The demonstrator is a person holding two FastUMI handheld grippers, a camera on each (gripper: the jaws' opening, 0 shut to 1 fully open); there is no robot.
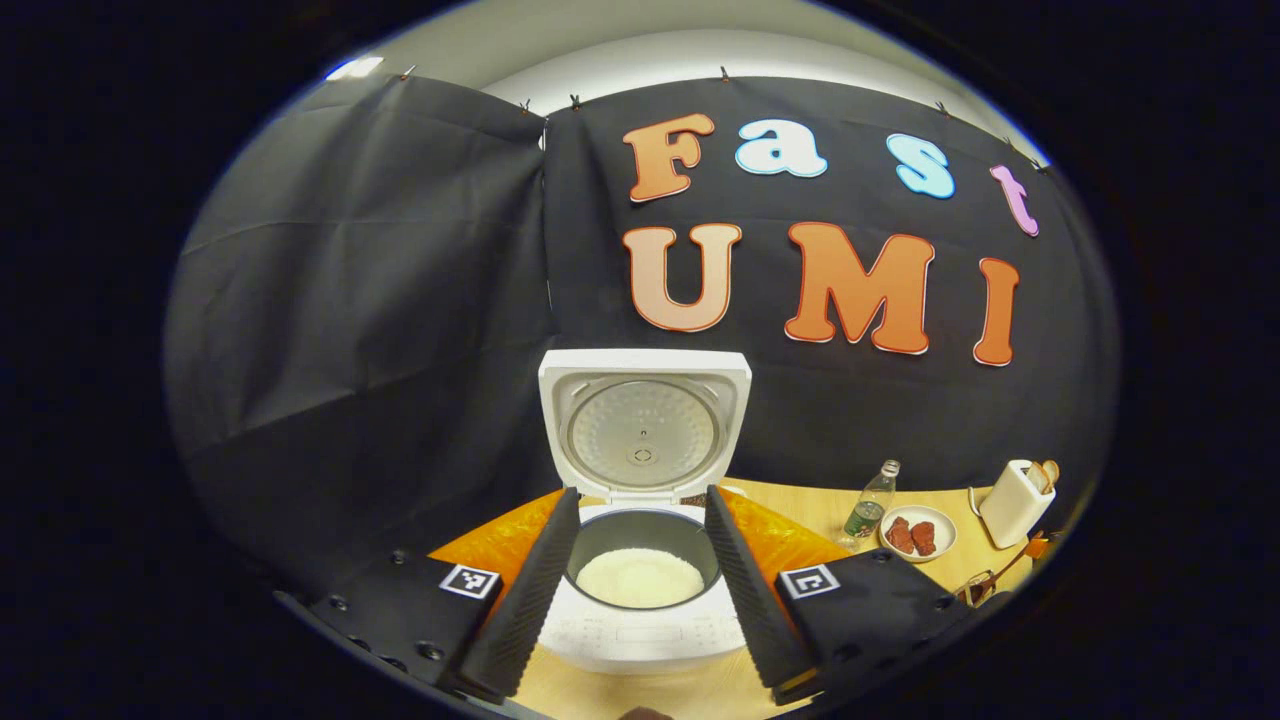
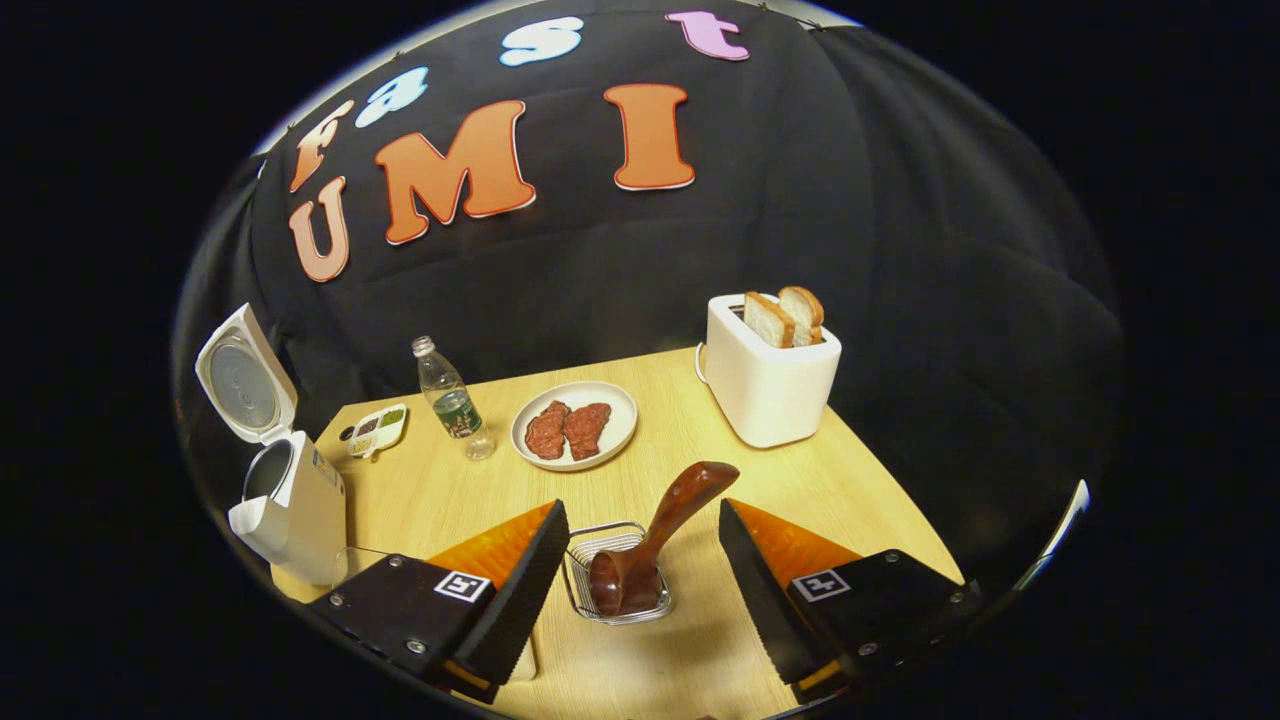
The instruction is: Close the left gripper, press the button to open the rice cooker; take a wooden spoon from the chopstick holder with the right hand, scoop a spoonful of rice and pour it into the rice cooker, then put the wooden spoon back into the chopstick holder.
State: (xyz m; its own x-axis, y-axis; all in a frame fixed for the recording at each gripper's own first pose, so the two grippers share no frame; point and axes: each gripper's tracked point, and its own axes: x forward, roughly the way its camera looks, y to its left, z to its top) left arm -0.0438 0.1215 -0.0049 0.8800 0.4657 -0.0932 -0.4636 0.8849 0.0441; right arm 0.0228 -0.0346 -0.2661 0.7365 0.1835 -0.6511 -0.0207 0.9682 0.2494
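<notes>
The white rice cooker [image 1: 640, 630] stands straight ahead in the left gripper view with its lid [image 1: 644, 425] raised upright. White rice [image 1: 640, 577] lies in its dark inner pot. My left gripper [image 1: 640, 510] is open, its fingers framing the pot from in front. In the right gripper view the cooker [image 2: 290, 510] is at the far left, lid up. A dark wooden spoon [image 2: 655, 540] rests bowl-down in the wire chopstick holder [image 2: 615, 575], handle leaning up to the right. My right gripper [image 2: 640, 515] is open, its fingers on either side of the spoon without touching it.
On the wooden table [image 2: 650, 460] stand a water bottle [image 2: 450, 400], a plate of red meat [image 2: 573, 425], a white toaster [image 2: 770, 380] with two bread slices and a small divided dish [image 2: 377, 430]. The table's right edge runs close behind the toaster.
</notes>
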